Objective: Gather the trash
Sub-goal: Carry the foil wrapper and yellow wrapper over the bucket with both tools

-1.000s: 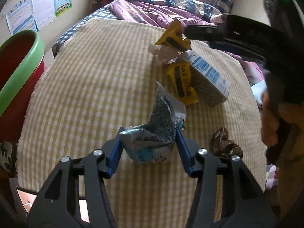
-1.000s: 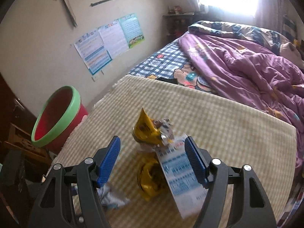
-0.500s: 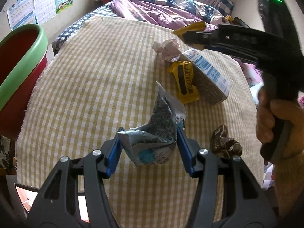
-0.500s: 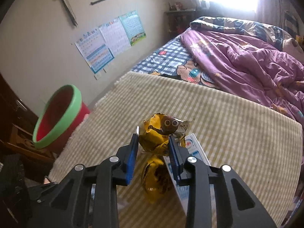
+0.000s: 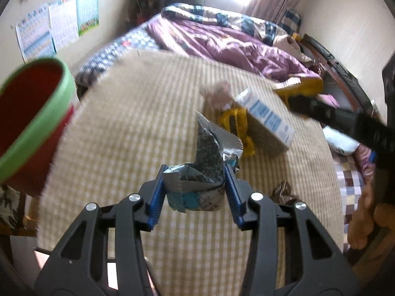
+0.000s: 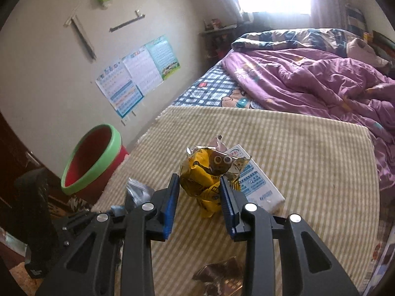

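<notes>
My left gripper has a crumpled silver and blue wrapper between its blue pads; the jaws are closing on it and it hangs just above the yellow checked tablecloth. My right gripper is shut on a crumpled yellow wrapper, lifted above the table. In the left wrist view that yellow wrapper shows at the tip of the right gripper's black arm, at the right. The red bin with a green rim stands off the table's left edge, also seen as the bin in the right wrist view.
On the cloth lie a white and blue carton, a second yellow wrapper, a pinkish paper ball and a brown wrapper. A bed with a purple quilt lies beyond the table. A person's hand holds the right gripper.
The right gripper shut on the yellow wrapper and lifted it off the pile, moving right. The left gripper rose a little with the silver wrapper and squeezed it tighter.
</notes>
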A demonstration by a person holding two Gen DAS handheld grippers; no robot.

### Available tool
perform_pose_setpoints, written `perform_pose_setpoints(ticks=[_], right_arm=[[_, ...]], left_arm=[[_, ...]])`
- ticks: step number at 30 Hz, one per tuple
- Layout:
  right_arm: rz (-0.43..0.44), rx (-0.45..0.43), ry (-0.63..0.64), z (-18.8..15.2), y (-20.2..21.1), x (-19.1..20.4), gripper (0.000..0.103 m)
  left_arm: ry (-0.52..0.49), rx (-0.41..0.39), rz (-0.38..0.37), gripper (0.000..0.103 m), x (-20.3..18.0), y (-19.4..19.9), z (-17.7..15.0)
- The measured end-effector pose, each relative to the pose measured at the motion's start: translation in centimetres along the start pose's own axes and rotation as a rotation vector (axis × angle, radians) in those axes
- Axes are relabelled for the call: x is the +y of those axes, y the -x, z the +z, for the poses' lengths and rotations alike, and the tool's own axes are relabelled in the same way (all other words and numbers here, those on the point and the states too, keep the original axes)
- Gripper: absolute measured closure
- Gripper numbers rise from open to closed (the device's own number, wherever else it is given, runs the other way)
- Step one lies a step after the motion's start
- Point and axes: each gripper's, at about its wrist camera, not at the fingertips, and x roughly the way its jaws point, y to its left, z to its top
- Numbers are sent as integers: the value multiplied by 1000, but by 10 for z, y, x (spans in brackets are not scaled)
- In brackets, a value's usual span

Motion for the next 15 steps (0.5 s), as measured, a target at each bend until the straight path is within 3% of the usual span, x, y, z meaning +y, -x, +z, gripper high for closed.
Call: perform_pose_setpoints(ticks=[8, 15], right_arm=[[-4, -25, -8, -5, 10, 20, 70], [-1, -16, 8, -6, -1, 47, 70]], left_arm=[[34, -108, 44, 60, 29, 38, 13], [80, -126, 60, 60, 62, 50, 12]])
